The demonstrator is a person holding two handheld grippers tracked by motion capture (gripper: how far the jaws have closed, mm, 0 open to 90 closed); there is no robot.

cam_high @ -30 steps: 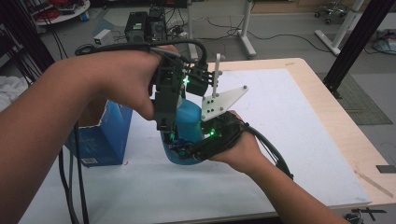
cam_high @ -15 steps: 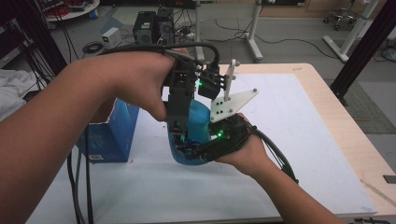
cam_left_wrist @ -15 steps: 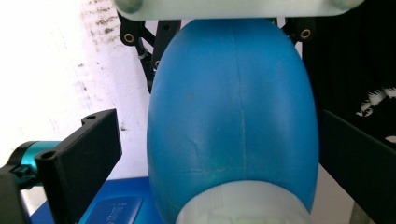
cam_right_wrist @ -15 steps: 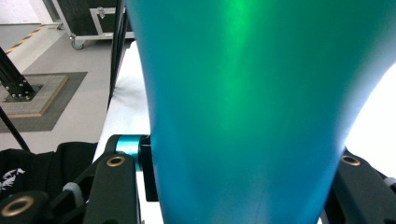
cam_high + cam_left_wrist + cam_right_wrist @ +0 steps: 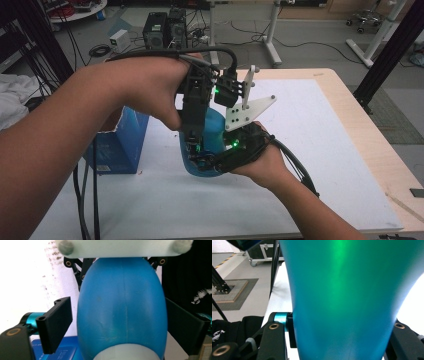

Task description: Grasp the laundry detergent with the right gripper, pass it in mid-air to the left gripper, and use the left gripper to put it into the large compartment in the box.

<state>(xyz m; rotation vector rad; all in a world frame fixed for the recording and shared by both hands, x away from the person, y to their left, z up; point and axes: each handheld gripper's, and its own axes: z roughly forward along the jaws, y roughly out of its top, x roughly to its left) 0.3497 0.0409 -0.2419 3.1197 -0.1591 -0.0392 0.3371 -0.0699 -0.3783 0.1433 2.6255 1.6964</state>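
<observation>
I am holding a blue bottle (image 5: 212,132) off the white-covered tabletop (image 5: 320,150), over its middle, just right of the blue box (image 5: 120,142) that is standing near the left edge. The bottle is my landmark for everything below.

The right tongs (image 5: 210,162) are reaching in from the right of the bottle and are clamping on its lower body; in the right gripper view the blue-green wall (image 5: 347,300) is sitting squarely between the two black jaws, pressed on both sides.

The left tongs (image 5: 195,135) are coming down from above the bottle, on its left flank. In the left gripper view the rounded blue body (image 5: 122,312) is lying between the jaws. The jaws have just been closing in on it. The left pad (image 5: 56,323) is standing a little off the bottle, with white tabletop showing in the gap; the right one I cannot tell, as it is running behind the curve. So the left tongs are apart, not yet gripping.

The white three-cornered plate (image 5: 245,111) is sitting just above and right of the bottle.
</observation>
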